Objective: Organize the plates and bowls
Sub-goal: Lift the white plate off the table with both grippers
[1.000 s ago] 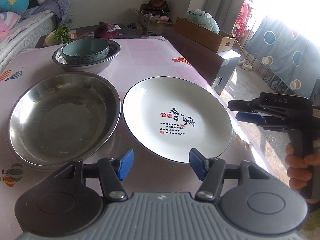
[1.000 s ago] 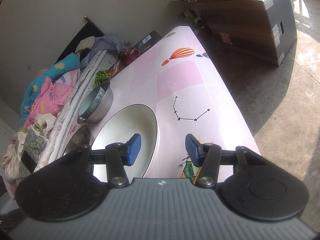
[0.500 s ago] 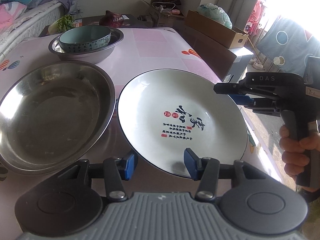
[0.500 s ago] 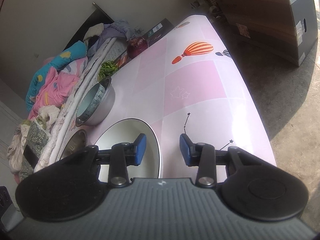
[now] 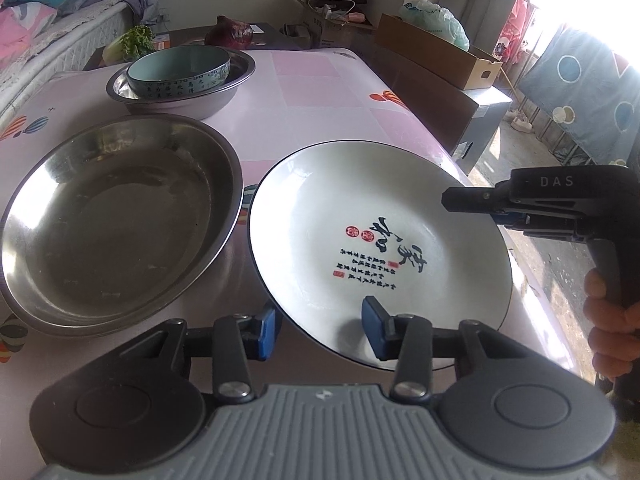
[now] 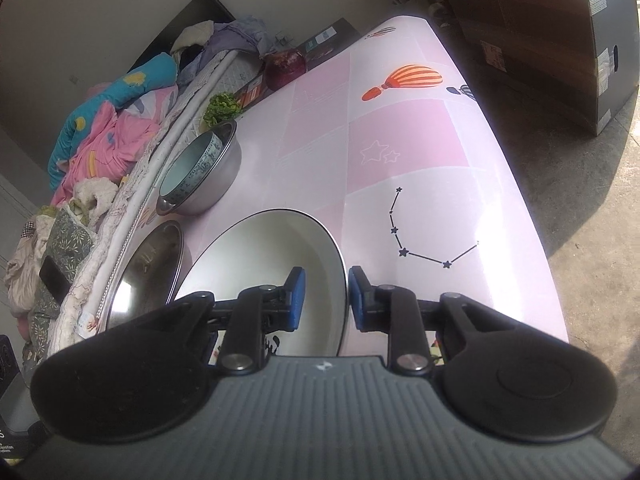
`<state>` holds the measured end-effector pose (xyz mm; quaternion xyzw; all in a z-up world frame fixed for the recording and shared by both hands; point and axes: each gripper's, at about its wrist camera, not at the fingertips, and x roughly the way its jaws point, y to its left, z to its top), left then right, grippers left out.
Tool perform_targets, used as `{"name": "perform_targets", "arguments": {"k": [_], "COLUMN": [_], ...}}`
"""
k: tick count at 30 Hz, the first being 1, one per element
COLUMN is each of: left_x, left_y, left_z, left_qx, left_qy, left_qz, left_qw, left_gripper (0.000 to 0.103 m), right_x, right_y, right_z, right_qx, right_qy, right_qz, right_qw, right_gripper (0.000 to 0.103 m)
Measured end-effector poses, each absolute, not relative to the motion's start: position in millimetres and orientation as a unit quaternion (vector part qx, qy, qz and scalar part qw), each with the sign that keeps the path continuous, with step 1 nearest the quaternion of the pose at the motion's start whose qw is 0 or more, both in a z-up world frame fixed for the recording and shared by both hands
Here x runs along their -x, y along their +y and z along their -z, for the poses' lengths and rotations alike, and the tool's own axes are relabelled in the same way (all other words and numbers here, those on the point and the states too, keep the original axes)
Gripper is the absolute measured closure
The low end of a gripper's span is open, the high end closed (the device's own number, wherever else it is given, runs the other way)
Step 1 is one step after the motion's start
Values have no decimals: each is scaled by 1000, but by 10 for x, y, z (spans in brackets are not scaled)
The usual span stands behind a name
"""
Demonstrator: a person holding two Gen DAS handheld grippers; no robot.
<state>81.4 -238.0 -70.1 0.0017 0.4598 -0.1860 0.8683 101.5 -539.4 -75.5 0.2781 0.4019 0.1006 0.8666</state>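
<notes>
Now | white plate (image 5: 380, 248) rim lies between both sets of jaws | left gripper (image 5: 316, 334) straddles near edge, right gripper (image 6: 325, 298) far-right edge | both just closing, spread, not yet pinching

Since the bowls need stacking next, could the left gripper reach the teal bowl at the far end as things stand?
Probably not directly: the left gripper straddles the white plate's near rim, and the teal bowl sits beyond the steel dish.

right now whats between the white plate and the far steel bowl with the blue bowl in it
Only bare pink tablecloth separates the white plate from the steel bowl holding the blue bowl; the left wrist view shows it best.
</notes>
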Motion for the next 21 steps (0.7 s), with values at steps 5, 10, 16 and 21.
{"name": "perform_targets", "arguments": {"k": [5, 10, 16, 21], "left_x": [-697, -557, -357, -226], "left_y": [-2333, -2254, -2107, -1935], "left_z": [697, 692, 686, 677], "left_qx": [-13, -22, -36, -32], "left_qy": [462, 463, 464, 467], "left_qz": [194, 207, 221, 228], "left_qw": [865, 862, 857, 854], "left_gripper": [59, 59, 59, 59], "right_x": [-694, -353, 35, 264], "right_y": [-5326, -5216, -5076, -4912], "right_z": [731, 711, 716, 707], "right_qx": [-285, -285, -298, -306], "right_qy": [407, 408, 403, 404], "right_qz": [-83, -64, -51, -44], "right_qw": [864, 865, 864, 861], "right_gripper": [80, 78, 78, 78]}}
